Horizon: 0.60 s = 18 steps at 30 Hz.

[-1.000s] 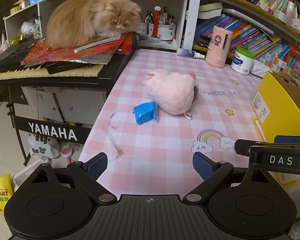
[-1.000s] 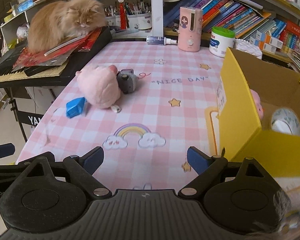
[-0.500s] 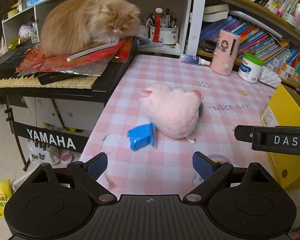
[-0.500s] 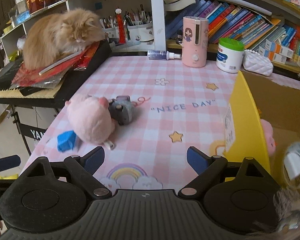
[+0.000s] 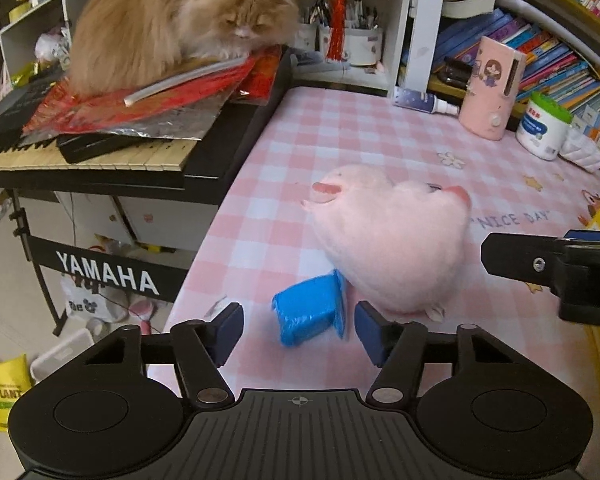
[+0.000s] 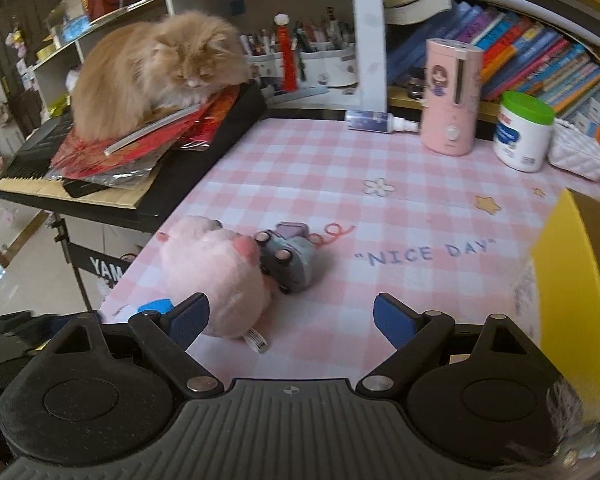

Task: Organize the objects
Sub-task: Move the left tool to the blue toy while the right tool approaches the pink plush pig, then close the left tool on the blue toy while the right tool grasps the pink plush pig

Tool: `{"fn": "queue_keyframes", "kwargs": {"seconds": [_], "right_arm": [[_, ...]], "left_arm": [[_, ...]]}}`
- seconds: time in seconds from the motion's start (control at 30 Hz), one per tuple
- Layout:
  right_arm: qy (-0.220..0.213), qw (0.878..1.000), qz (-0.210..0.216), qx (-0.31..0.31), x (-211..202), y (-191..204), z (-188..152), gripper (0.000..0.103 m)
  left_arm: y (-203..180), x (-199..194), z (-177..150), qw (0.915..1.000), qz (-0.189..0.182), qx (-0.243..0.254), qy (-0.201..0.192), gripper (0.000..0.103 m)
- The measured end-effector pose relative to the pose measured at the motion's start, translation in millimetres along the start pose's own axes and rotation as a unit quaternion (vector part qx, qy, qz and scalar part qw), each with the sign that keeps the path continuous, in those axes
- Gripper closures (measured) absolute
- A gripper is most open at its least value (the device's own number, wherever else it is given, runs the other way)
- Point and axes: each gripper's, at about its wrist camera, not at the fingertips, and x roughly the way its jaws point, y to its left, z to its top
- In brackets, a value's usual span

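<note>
A small blue packet (image 5: 306, 314) lies on the pink checked tablecloth (image 5: 340, 140), touching a pink plush toy (image 5: 396, 240). My left gripper (image 5: 299, 330) straddles the packet and its jaws are closing; a gap still shows beside each pad (image 5: 228, 332). In the right wrist view the plush (image 6: 216, 276) lies against a grey toy (image 6: 292, 258), and only a corner of the blue packet (image 6: 156, 305) shows. My right gripper (image 6: 290, 322) is open over bare cloth, its left finger just in front of the plush. A yellow cardboard box (image 6: 572, 280) stands at the right.
A ginger cat (image 5: 180, 20) sits on red papers atop a Yamaha keyboard (image 5: 100, 160) left of the table. A pink dispenser (image 6: 452, 96), a white tub (image 6: 524, 136), a spray bottle (image 6: 376, 120) and bookshelves line the back. The table's left edge drops to the floor.
My left gripper came forward to the blue packet and its jaws narrowed around it. My right gripper swung left from the yellow box toward the plush, still wide.
</note>
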Motion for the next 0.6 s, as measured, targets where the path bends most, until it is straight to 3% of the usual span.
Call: {"fn": "queue_keyframes", "kwargs": {"seconds": [0.13,0.3,0.47,0.6], "right_arm": [[0.002,1.0,0.017,-0.002,8,3,7,0.013],[0.009,0.999,0.036,0.006,19,2,15,0.013],[0.024,0.998,0.061,0.013,35,5,23,0.013],[0.04,0.996,0.079,0.004,49,13,27,0.015]], "left_arm": [[-4,13,4,1.0,-0.004,0.001,-0.002,0.048],[-3,29,5,0.9999,-0.011,0.0,0.01,0.061],[6,27,5,0.9993,-0.029,-0.019,0.009,0.063],[18,20,0,0.9992,-0.021,-0.031,0.015,0.064]]}}
